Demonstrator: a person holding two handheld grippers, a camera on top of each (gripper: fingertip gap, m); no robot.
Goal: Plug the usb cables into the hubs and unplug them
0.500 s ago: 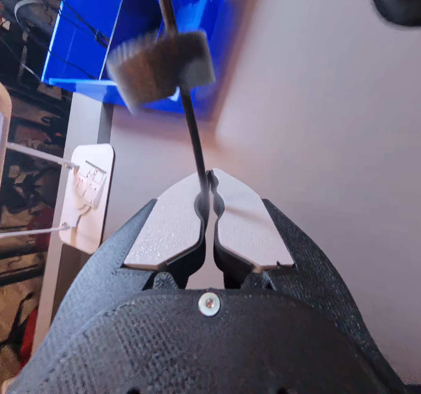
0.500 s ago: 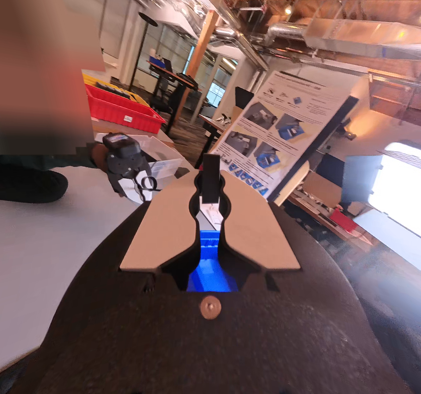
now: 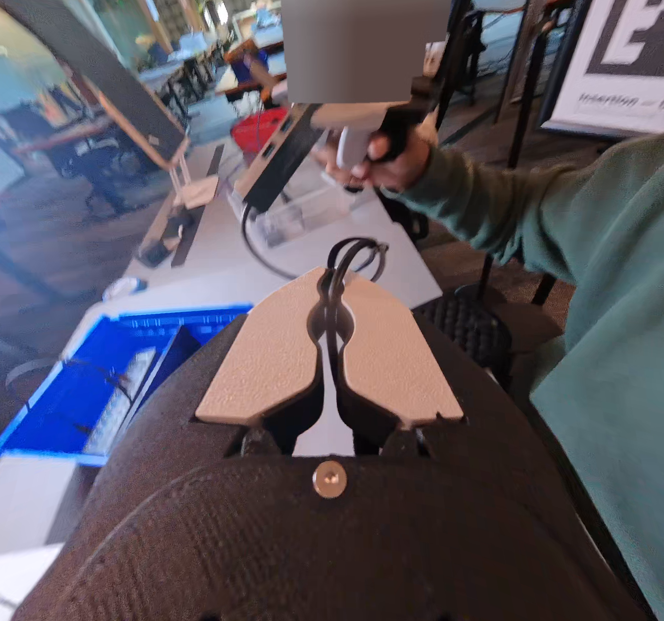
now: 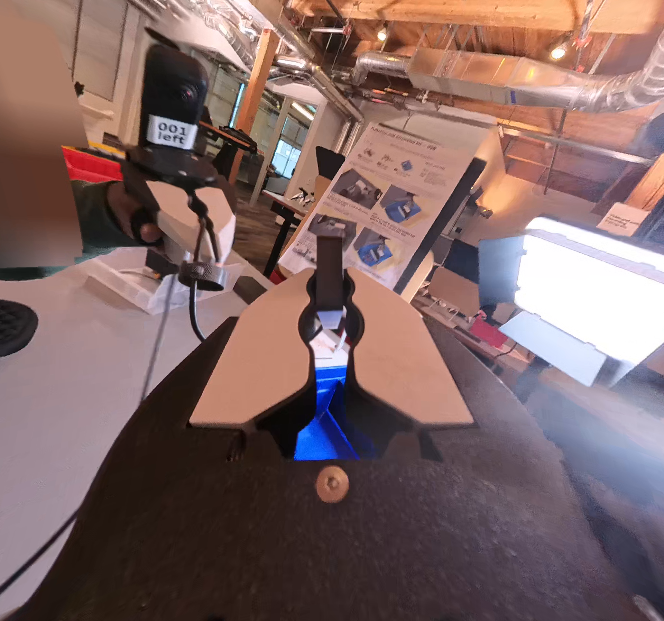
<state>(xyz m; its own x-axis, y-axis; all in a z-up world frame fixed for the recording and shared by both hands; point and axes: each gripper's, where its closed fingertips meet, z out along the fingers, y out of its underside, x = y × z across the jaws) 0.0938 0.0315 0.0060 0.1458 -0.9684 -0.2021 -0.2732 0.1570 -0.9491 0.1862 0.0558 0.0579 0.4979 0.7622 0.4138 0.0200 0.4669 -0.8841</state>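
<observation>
The left gripper (image 3: pixel 335 282) has matt, grainy beige fingers (image 3: pixel 266 359) on rough black plastic; the counter (image 4: pixel 72 370) is smooth grey, the bin (image 3: pixel 72 399) glossy blue plastic.

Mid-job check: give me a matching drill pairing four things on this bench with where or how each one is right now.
1. thin black cable
2. flat black USB hub
3. blue plastic bin
4. clear plastic tray

a. on the table, below and left of the left hand-held gripper
b. clamped in the left hand-held gripper
c. on the table beyond the cable loop
d. clamped in the right hand-held gripper

Pairs: 1-b, 2-d, 3-a, 4-c
</observation>
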